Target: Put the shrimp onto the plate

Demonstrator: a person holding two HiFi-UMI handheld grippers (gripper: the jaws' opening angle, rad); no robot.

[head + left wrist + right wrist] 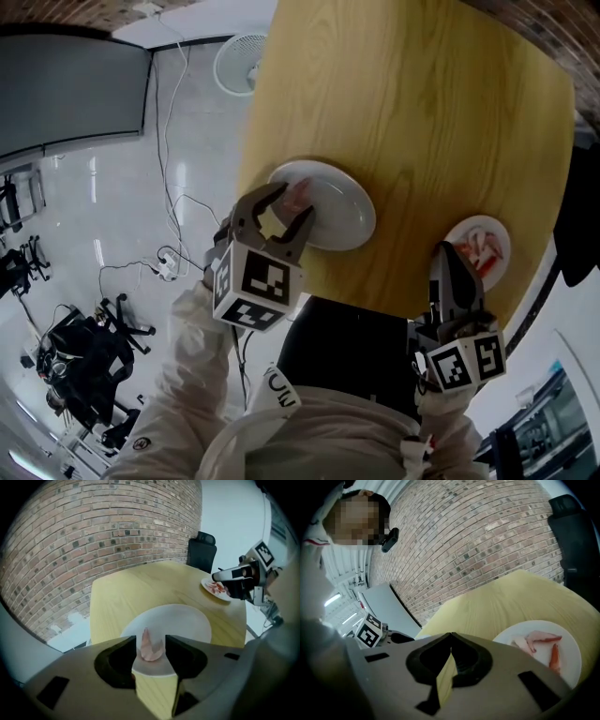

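The left gripper [150,641] stands with its jaws apart, a pink shrimp [151,649] lying loose between them on the large white plate [190,620]. The shrimp looks light, soft and slick, best pinched gently across its thick middle. Farther along the wooden table [403,112], the right gripper [450,637] is clenched empty beside a small plate [574,667] of remaining shrimp [539,640].

Bare across the far half of the desk [412,103], with room to pass between the large plate [342,211] and the small plate [487,223]. Blocked at the large plate's near-left rim by the left gripper [294,202], jaws apart around a shrimp [298,195] lying there. Crowded at the small plate's near edge by the right gripper [444,251], jaws together. Hemmed beyond the desk's far side by a black chair [202,550].
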